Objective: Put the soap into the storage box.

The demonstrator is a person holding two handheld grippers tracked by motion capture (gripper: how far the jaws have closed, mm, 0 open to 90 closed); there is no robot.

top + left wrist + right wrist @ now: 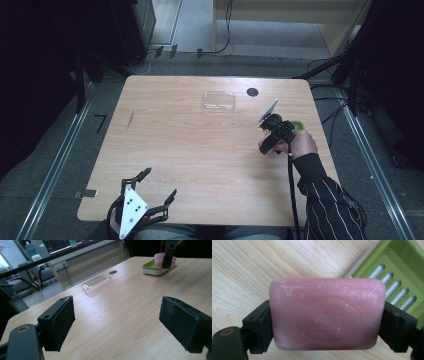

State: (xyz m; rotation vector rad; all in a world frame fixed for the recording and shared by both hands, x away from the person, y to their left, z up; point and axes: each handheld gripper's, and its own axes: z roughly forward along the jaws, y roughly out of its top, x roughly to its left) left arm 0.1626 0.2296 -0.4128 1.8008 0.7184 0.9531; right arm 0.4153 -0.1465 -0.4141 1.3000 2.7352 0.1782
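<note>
Light wood-grain table (200, 150), rounded corners, matte laminate with soft glare at centre. Set on grey floor with metal rails either side; dark stands and cables around the far edge, pale cabinet beyond. Through the left gripper view: chairs and a screen past the far side.

Small dark round disc (252, 92) near the far edge. Clear plastic lid (219, 100), shallow, rectangular, rounded corners, glossy, just left of the disc, apart from it.

Green soap dish (402, 277) near the right edge: slotted floor, pale rim, hard plastic. Pink soap bar (327, 313), rounded rectangle, waxy, scuffed white, embossed oval stamp on the face. Clamped by its short ends between the black pads of right gripper (327, 315), held above bare table just beside the dish, clear of the dish wall.

Left gripper (117, 322) low at the near edge, jaws spread wide, nothing between; foam-like pads, frayed at corners.

Wide bare stretch across centre and left half of table. Tightest margin at right edge, beside dish.
</note>
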